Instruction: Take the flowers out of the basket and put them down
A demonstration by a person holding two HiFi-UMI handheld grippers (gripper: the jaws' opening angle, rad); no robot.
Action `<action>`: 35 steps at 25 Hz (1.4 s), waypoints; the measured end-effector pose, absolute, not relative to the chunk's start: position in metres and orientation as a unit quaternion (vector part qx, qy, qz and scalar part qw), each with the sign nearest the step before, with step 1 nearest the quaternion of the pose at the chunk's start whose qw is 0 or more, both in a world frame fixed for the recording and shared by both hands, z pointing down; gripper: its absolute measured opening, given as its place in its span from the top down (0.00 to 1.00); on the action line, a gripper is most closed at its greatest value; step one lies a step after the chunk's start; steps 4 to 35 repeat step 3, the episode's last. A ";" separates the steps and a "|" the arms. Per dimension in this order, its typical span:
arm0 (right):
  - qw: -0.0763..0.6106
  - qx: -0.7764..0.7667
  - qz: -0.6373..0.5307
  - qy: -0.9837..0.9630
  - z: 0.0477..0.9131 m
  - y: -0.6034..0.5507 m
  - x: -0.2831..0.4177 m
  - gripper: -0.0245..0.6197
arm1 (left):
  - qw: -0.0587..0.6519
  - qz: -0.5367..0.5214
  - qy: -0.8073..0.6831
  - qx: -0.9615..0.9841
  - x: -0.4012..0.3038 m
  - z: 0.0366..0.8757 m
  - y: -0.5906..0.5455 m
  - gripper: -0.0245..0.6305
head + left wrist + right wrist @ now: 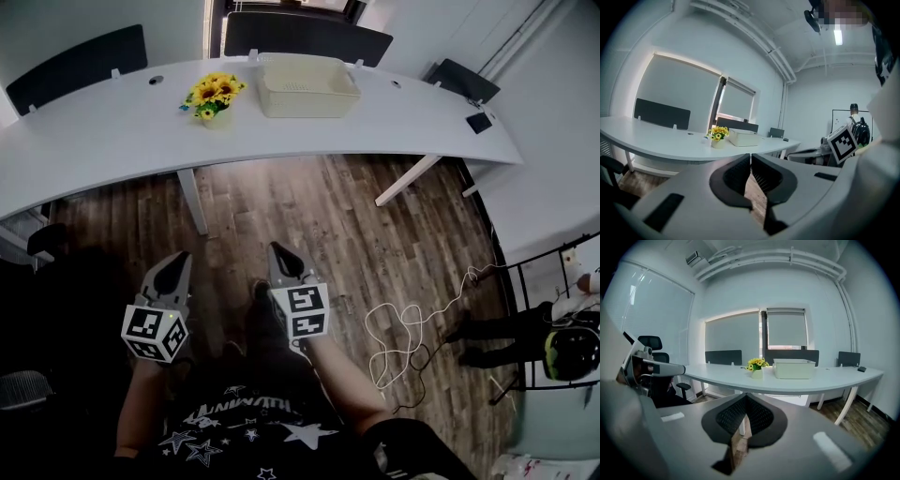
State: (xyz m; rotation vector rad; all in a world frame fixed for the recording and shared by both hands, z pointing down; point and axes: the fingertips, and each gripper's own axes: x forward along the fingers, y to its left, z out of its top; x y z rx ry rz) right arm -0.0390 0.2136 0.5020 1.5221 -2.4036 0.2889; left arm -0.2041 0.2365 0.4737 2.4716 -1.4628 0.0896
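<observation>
Flowers stand across a dark wood floor from you, on the long curved white desk toward its far edge. The cream basket sits there, the yellow bunch just beside its left wall. Your left gripper and right gripper hover above the floor, jaws together, empty.

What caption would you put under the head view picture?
Left gripper and right gripper, shut and empty, face a white table with flowers beside a basket.
</observation>
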 end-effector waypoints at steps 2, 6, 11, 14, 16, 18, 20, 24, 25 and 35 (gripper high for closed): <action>0.137 0.529 0.101 -0.831 0.496 0.212 -0.036 0.96 | 0.134 0.029 -0.508 0.850 -0.205 0.472 0.234 0.94; 0.135 0.530 0.101 -0.831 0.492 0.212 -0.034 0.96 | 0.134 0.028 -0.509 0.850 -0.206 0.471 0.232 0.94; 0.135 0.530 0.101 -0.831 0.492 0.212 -0.034 0.96 | 0.134 0.028 -0.509 0.850 -0.206 0.471 0.232 0.94; 0.135 0.530 0.101 -0.831 0.492 0.212 -0.034 0.96 | 0.134 0.028 -0.509 0.850 -0.206 0.471 0.232 0.94; 0.135 0.530 0.101 -0.831 0.492 0.212 -0.034 0.96 | 0.134 0.028 -0.509 0.850 -0.206 0.471 0.232 0.94; 0.135 0.530 0.101 -0.831 0.492 0.212 -0.034 0.96 | 0.134 0.028 -0.509 0.850 -0.206 0.471 0.232 0.94; 0.135 0.530 0.101 -0.831 0.492 0.212 -0.034 0.96 | 0.134 0.028 -0.509 0.850 -0.206 0.471 0.232 0.94; 0.135 0.530 0.101 -0.831 0.492 0.212 -0.034 0.96 | 0.134 0.028 -0.509 0.850 -0.206 0.471 0.232 0.94; 0.135 0.530 0.101 -0.831 0.492 0.212 -0.034 0.96 | 0.134 0.028 -0.509 0.850 -0.206 0.471 0.232 0.94; 0.135 0.530 0.101 -0.831 0.492 0.212 -0.034 0.96 | 0.134 0.028 -0.509 0.850 -0.206 0.471 0.232 0.94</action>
